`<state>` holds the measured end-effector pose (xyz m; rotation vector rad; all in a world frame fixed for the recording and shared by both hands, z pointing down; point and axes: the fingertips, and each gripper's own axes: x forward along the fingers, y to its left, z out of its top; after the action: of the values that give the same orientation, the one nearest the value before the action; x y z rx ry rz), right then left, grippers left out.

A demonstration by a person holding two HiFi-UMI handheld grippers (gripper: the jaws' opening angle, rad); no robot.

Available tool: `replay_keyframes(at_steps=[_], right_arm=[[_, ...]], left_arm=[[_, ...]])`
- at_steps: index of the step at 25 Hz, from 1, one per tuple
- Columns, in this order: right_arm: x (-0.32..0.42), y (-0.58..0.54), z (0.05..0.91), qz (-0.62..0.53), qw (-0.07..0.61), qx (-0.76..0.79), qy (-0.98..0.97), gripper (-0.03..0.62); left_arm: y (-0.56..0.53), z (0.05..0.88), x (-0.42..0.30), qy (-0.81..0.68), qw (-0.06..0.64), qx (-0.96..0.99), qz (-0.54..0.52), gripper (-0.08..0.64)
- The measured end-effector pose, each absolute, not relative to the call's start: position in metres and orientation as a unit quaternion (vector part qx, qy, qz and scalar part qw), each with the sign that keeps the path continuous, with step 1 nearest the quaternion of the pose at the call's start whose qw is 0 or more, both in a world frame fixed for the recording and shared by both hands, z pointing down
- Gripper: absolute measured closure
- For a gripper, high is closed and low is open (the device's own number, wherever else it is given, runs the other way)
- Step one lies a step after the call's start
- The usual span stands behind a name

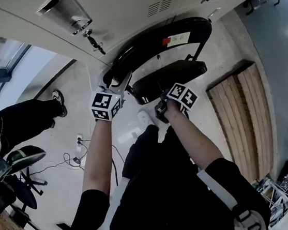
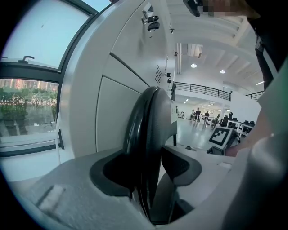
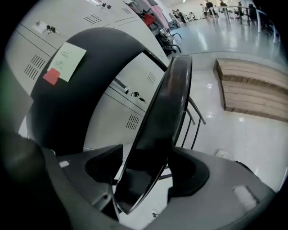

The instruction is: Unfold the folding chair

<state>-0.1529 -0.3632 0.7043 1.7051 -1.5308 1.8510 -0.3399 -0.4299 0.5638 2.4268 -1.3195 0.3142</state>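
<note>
We stand over the folding chair, which is black and sits on the pale floor right in front of a row of grey lockers. In the head view its curved backrest arches across the top, with the seat just beneath it.

Our left tool reaches the left end of the backrest. In the left gripper view the rounded black edge fills the gap between the pads, which press on it from both sides, so this tool is closed on the backrest.

Our right tool comes to the near edge of the seat. In the right gripper view the thin seat edge stands tilted between the pads. The jaws are spread wide: there is a clear gap on the left side, so nothing is clamped there.

A pale green paper note with a red tag at its corner is stuck on the backrest. A slatted wooden platform lies on the floor to our right, well apart from the chair.
</note>
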Motion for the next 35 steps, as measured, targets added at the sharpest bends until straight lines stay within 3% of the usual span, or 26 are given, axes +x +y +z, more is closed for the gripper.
replay_keyframes(at_steps=[6,9,12,35], right_arm=[[-0.158,-0.363,0.723,0.631,0.113,0.593,-0.487,0.287],[-0.164,-0.357,0.729,0.641,0.112,0.592,-0.476,0.351],[-0.165,-0.360,0.729,0.637,0.101,0.585,-0.492,0.373],[-0.110,-0.271,0.749,0.661,0.021,0.515,-0.545,0.407]], left_arm=[[-0.416,0.561,-0.331,-0.460,0.181,0.862,0.112,0.341],[-0.413,0.561,-0.329,-0.457,0.179,0.864,0.114,0.341],[-0.415,0.561,-0.329,-0.458,0.179,0.863,0.113,0.341],[-0.390,0.578,-0.316,-0.471,0.179,0.857,0.106,0.351]])
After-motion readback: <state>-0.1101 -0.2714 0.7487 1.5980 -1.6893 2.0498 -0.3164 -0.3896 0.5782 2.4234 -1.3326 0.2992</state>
